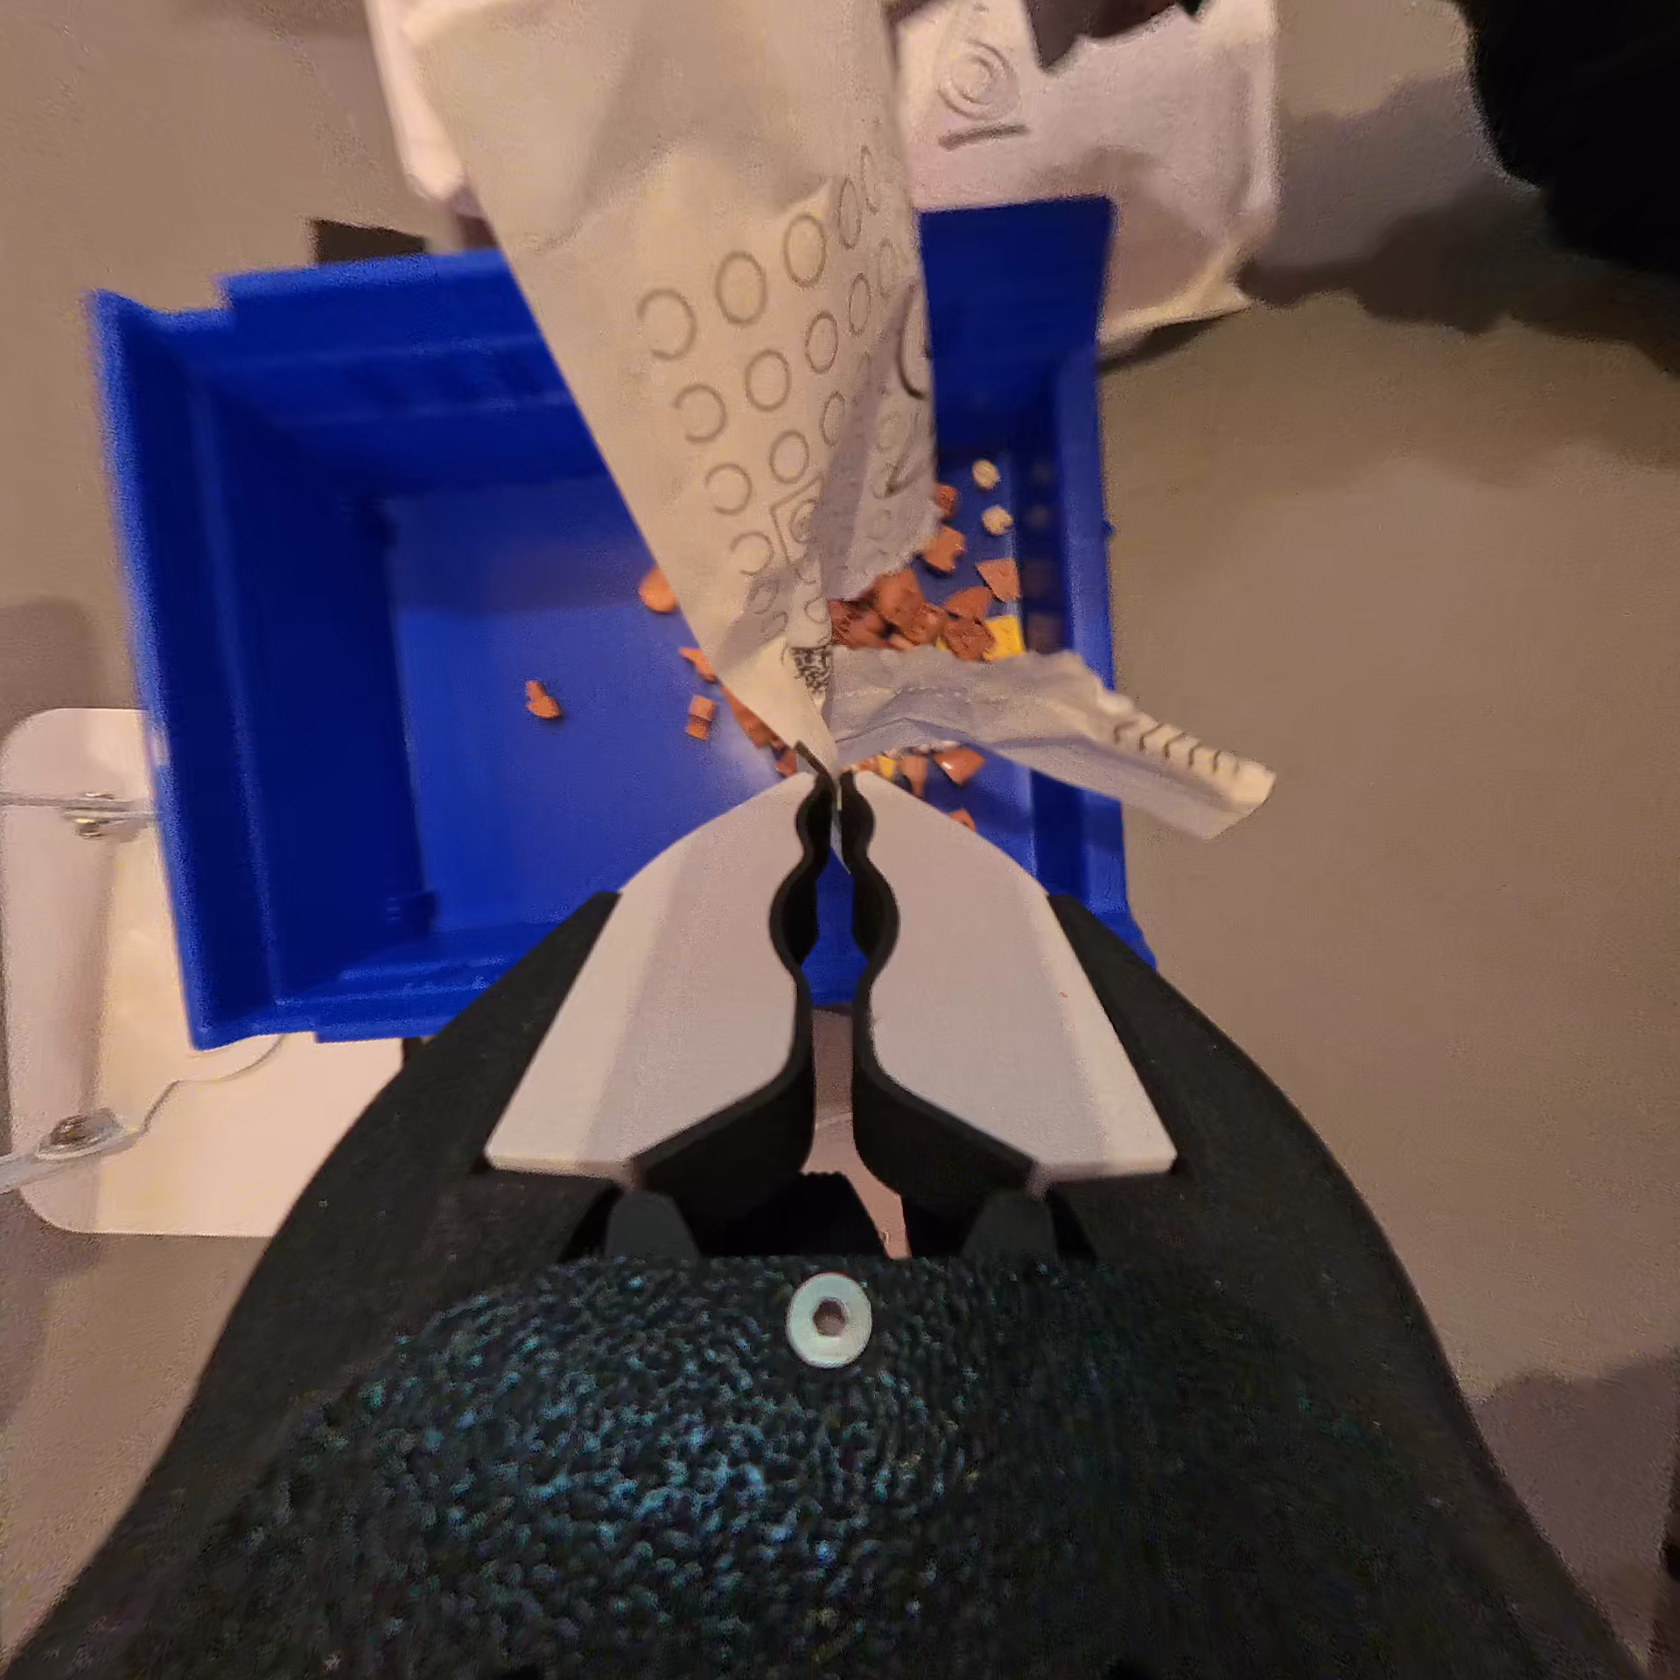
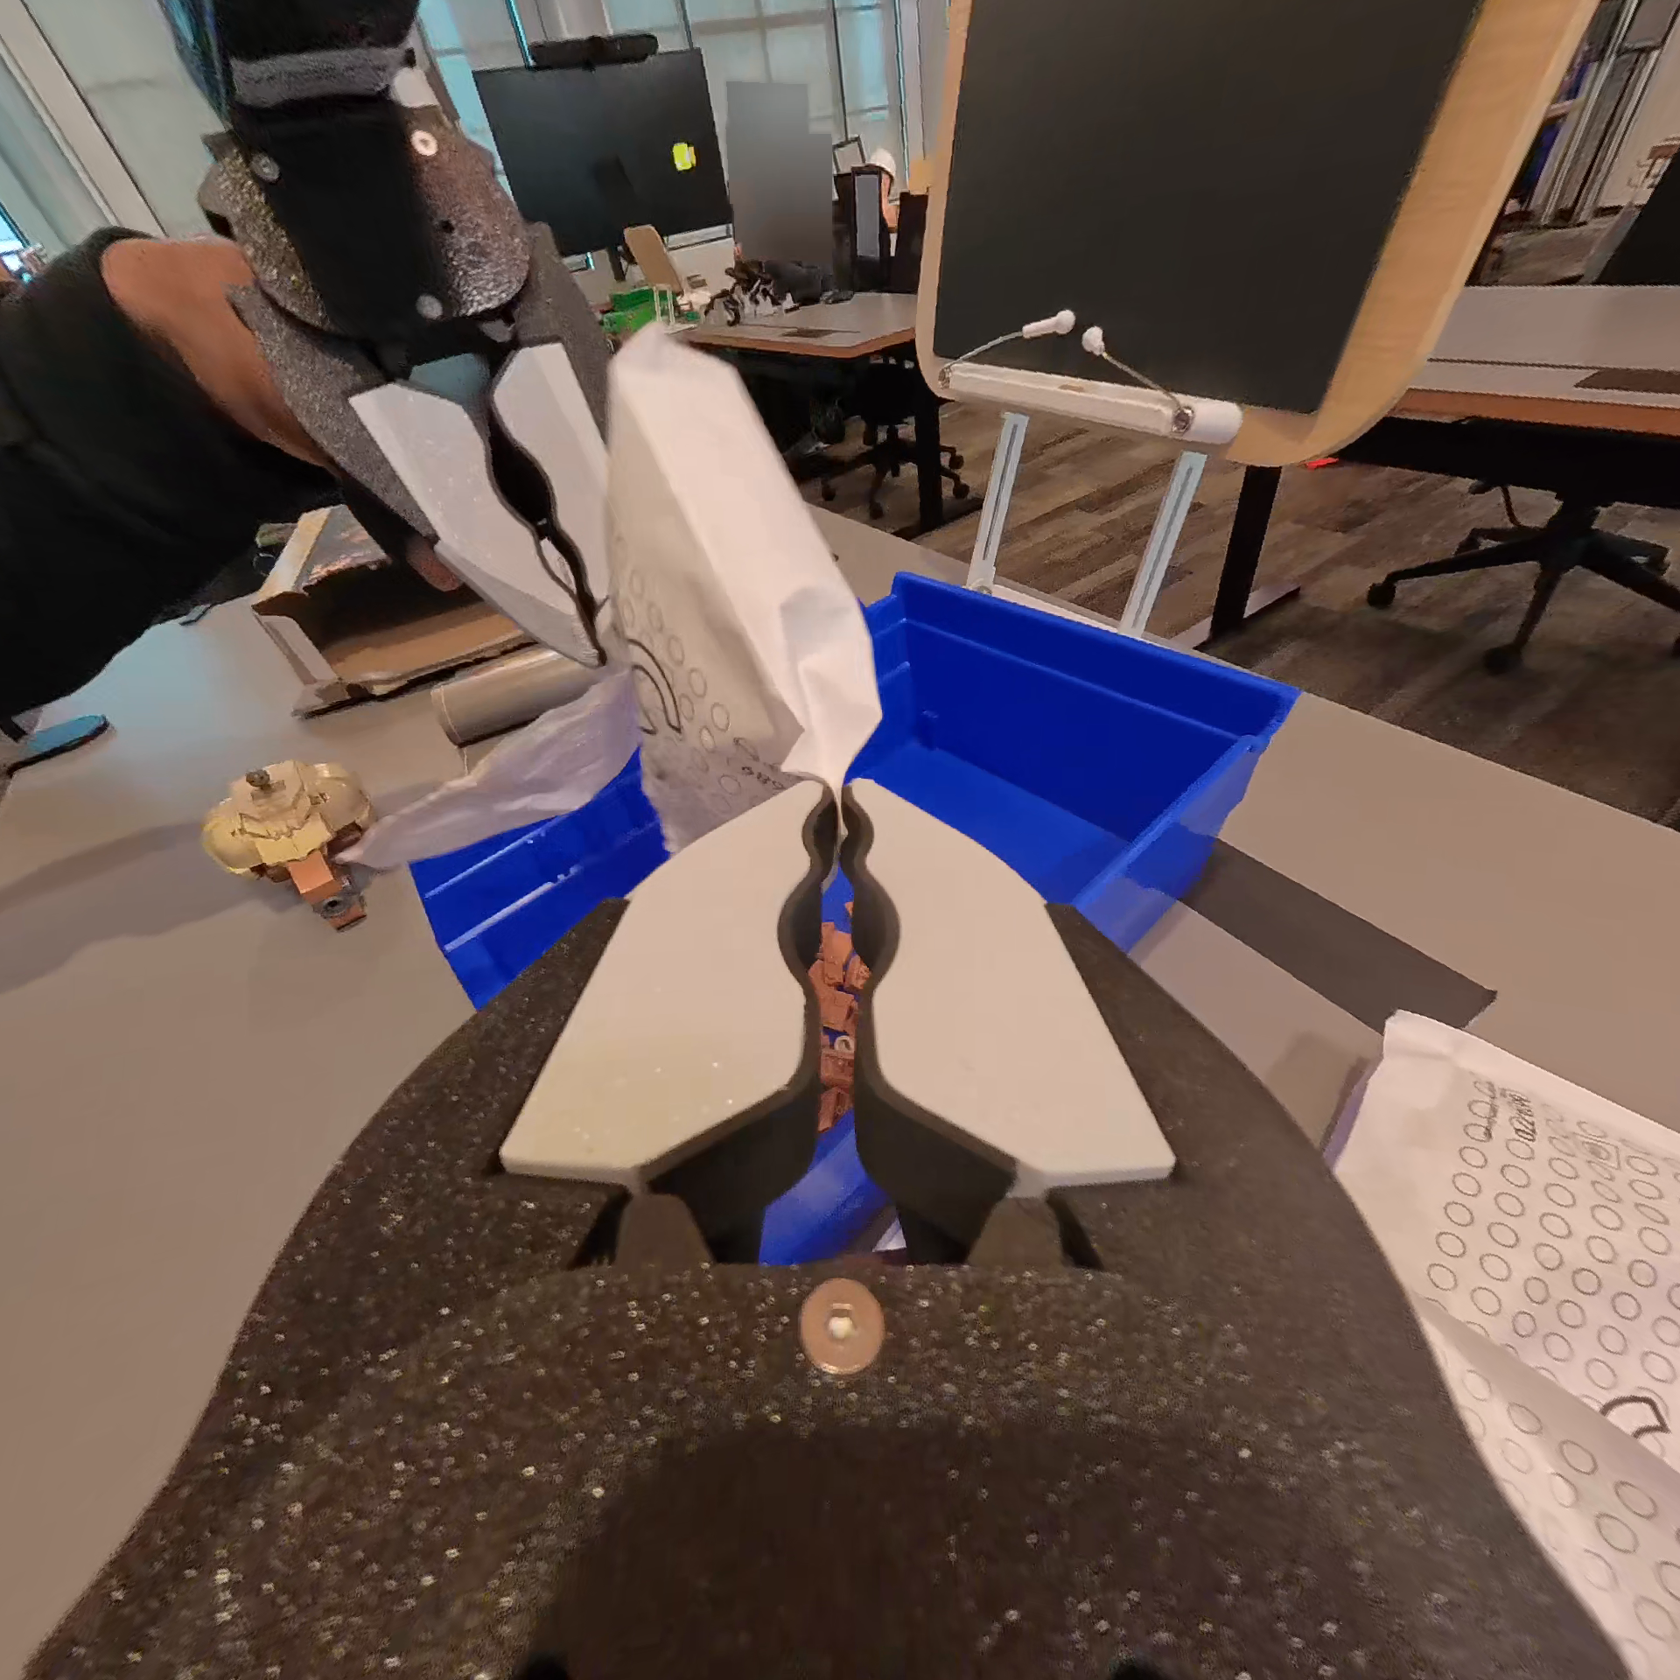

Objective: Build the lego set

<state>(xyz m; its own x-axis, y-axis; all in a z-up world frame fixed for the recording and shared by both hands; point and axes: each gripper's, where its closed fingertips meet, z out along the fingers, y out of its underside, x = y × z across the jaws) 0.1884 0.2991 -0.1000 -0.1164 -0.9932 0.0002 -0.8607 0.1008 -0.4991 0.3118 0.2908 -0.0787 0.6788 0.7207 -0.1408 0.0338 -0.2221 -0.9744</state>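
Both hand-held grippers, left [image 1: 829,789] and right [image 2: 838,800], pinched shut on a white paper bag [image 2: 718,582] at frame centre, above a blue bin [image 2: 1073,727] holding brown pieces [image 1: 918,618].

Grey table [image 2: 182,1045], blue bin [image 2: 1136,727], cardboard box [image 2: 364,627]

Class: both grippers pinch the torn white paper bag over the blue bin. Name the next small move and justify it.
Probably a gentle shake, mouth kept down: the left gripper and right gripper both pinch the paper bag over the blue bin, and brown pieces crowd at its torn opening.
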